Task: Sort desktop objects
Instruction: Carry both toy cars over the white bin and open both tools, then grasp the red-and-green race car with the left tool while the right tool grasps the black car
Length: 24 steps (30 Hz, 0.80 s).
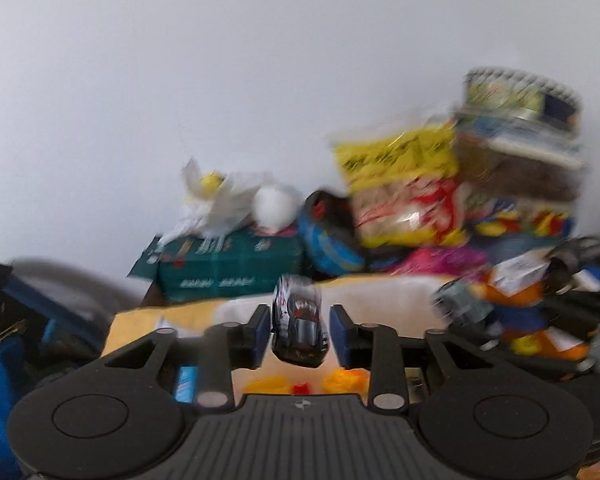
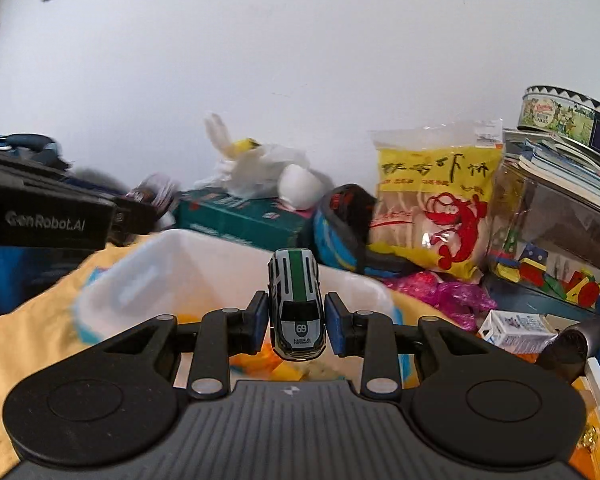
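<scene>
Toy cars were what you had in both hands at this point, so the sort looked mid-way at best. Left wrist view first, and it was pretty smeared: your left gripper (image 1: 299, 330) sat around a black toy car (image 1: 299, 325) with red and white graphics, but I honestly couldn't tell if the pads were squeezing it, since there seemed to be a sliver of gap on each side. That car ran lengthwise straight away from the camera, tilted up a bit, held above the white bin (image 1: 364, 300); which end led was lost in the blur. Some yellow and red bits (image 1: 300, 384) showed below, so a few things probably were sorted already. Right wrist view was way sharper: your right gripper (image 2: 298, 330) was clamped on a silver toy car (image 2: 297, 305) with a green stripe and a "69" on the near end, long axis pointing forward along the fingers and slightly upward, hanging over the white bin (image 2: 148, 264). Yellow pieces sat inside it. Left to do, I'd guess: both cars dropped, plus the small carton (image 2: 518, 330) and the loose stuff on the yellow cloth (image 2: 28, 332).
</scene>
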Each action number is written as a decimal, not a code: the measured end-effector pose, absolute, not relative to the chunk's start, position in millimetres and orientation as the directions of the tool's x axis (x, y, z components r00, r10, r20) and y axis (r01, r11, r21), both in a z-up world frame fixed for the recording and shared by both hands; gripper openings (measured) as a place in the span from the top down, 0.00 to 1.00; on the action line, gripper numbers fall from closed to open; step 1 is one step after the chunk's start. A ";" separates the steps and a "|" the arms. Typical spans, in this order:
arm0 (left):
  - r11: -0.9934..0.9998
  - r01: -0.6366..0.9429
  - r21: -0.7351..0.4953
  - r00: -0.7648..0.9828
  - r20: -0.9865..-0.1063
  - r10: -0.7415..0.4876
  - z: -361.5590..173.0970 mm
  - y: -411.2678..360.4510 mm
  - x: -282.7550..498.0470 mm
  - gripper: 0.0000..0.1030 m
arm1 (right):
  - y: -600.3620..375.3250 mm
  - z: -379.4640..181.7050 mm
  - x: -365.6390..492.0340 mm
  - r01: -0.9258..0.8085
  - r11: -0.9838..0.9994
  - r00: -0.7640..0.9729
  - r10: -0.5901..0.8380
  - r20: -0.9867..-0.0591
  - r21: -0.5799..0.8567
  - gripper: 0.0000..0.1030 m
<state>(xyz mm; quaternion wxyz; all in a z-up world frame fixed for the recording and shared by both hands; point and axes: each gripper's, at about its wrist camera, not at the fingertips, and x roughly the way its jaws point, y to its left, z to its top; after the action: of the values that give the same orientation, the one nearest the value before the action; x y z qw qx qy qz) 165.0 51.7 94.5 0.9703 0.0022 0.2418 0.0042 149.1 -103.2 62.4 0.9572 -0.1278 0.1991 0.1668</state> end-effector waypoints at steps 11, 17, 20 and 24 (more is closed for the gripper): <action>0.987 0.162 0.023 0.839 -0.530 -0.125 58.4 42.9 90.2 0.43 | -137.6 34.9 104.6 -0.394 0.918 0.807 0.325 -0.492 -0.040 0.53; 0.976 0.214 0.043 0.775 -0.615 -0.143 7.3 30.8 36.5 0.40 | -143.6 5.9 52.0 -0.476 0.878 0.760 0.384 -0.525 -0.047 0.53; 0.973 0.225 0.058 0.727 -0.674 -0.128 -18.5 26.8 26.8 0.40 | -139.9 -8.4 26.7 -0.543 0.830 0.746 0.407 -0.527 -0.127 0.50; 0.970 0.237 0.056 0.706 -0.696 -0.132 -33.5 24.8 21.1 0.40 | -138.7 -28.3 4.8 -0.596 0.793 0.669 0.401 -0.625 -0.129 0.52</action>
<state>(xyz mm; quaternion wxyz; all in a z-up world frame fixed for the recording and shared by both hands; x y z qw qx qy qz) 21.1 24.8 -33.5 0.9208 0.0709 0.3704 -0.1001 4.8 -138.7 -28.3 0.8989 -0.1633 0.2974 0.2773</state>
